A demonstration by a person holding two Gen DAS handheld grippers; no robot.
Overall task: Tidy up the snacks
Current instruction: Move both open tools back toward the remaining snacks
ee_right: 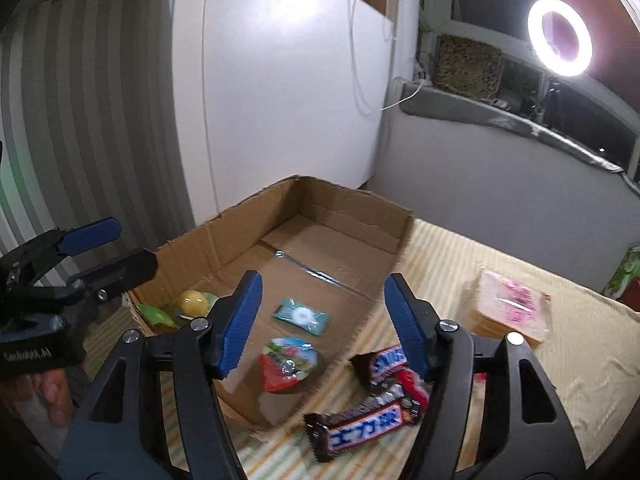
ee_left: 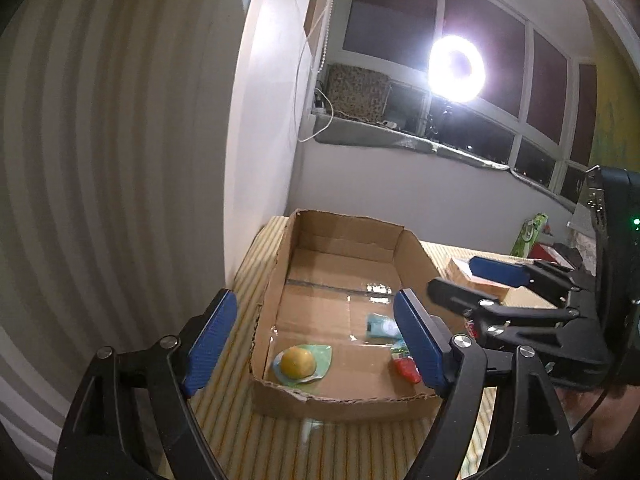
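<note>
Snacks were partly sorted: a yellow ball [ee_right: 193, 301], teal packet [ee_right: 301, 316] and red cup [ee_right: 289, 364] lay in my cardboard box [ee_right: 348, 206]; three chocolate bars [ee_right: 360, 426] waited outside at five o'clock. My left gripper [ee_left: 316, 338] and right gripper [ee_right: 322, 320] gaped, empty.

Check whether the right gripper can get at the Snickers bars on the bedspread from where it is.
Probably yes. The right gripper is open and empty, and the Snickers bars lie uncovered on the striped bedspread, just outside the cardboard box. Nothing lies between the gripper and the bars.
</note>
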